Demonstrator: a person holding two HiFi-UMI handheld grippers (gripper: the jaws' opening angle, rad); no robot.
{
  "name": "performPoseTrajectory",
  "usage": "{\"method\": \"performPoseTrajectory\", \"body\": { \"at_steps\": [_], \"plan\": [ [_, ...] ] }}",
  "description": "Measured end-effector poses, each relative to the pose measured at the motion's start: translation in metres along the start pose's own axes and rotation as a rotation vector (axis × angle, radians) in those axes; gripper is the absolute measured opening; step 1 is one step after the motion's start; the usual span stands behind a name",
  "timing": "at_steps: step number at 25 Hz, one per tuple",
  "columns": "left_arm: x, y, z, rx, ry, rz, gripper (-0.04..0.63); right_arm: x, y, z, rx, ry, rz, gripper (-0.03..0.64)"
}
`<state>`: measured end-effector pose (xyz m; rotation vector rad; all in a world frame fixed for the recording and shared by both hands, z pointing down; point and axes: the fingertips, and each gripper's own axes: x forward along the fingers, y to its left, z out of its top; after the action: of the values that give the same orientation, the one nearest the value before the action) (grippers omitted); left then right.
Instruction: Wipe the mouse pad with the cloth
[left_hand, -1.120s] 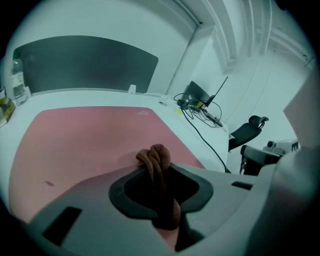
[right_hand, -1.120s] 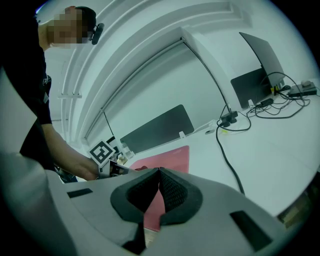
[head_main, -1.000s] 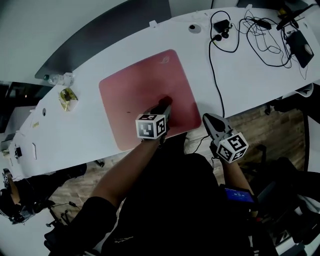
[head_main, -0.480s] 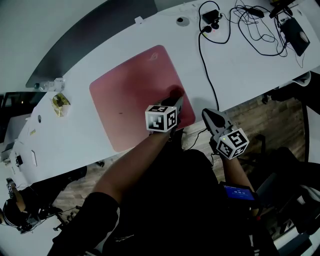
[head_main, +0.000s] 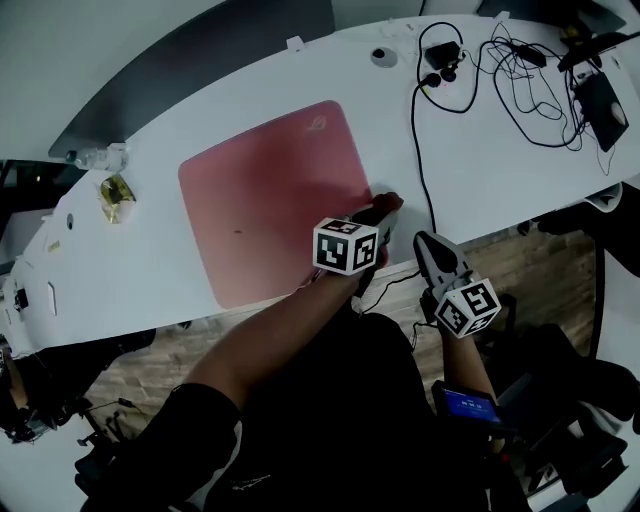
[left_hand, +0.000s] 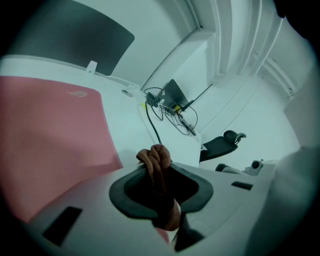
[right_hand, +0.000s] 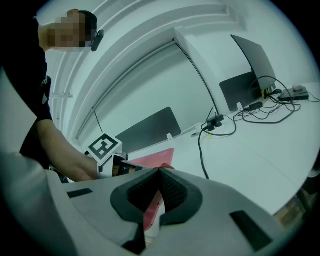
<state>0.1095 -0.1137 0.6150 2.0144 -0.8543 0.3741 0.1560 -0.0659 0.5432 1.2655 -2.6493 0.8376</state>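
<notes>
- The white surface (head_main: 480, 150) curves across the head view. A tangle of cables lies at its far right, well apart from the work.
- The pink mouse pad (head_main: 265, 200) lies flat on the surface, left of centre. Nearly all of its face spreads to the left of the fingers and away from the person.
- The left gripper (head_main: 382, 214) sits at the pad's near right corner. It is the nearer one and the only one carrying anything, so I judge the next wiping stroke must run leftward and away, back across the pad.
- The right gripper (head_main: 424, 243) hangs just beside it, off the surface's near edge. Its fingers are pressed together on nothing.
- The brown cloth (left_hand: 155, 160) is pinched in the left fingers as a twisted bunch poking past their tips. It appears to sit at or just past the pad's right edge, towards bare white surface.
</notes>
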Motion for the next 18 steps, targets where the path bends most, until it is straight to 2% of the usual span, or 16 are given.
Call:
{"method": "performPoseTrajectory", "body": {
  "at_steps": [2, 4, 5, 11, 15, 18],
  "plan": [
    [-0.002, -0.006, 0.014, -0.05, -0.054, -0.058, 0.089, 0.001, -0.003, 0.007, -0.006, -0.012, -0.007, 0.026],
    [-0.005, -0.011, 0.031, -0.05, -0.114, -0.09, 0.087, 0.0, -0.006, 0.012, -0.006, -0.022, -0.015, 0.026],
    [-0.006, -0.01, 0.037, -0.037, -0.127, -0.083, 0.087, -0.001, -0.007, 0.012, -0.005, -0.022, -0.017, 0.026],
    [-0.008, 0.035, 0.043, -0.04, -0.101, 0.053, 0.087, -0.006, -0.001, 0.011, -0.011, -0.023, -0.01, 0.026],
    [-0.023, 0.066, 0.041, -0.03, -0.069, 0.161, 0.087, -0.011, 0.012, 0.005, -0.008, -0.027, 0.005, 0.026],
    [-0.035, 0.085, 0.037, -0.023, -0.062, 0.213, 0.087, -0.017, 0.021, 0.0, -0.005, -0.036, 0.014, 0.026]
  ]
}}
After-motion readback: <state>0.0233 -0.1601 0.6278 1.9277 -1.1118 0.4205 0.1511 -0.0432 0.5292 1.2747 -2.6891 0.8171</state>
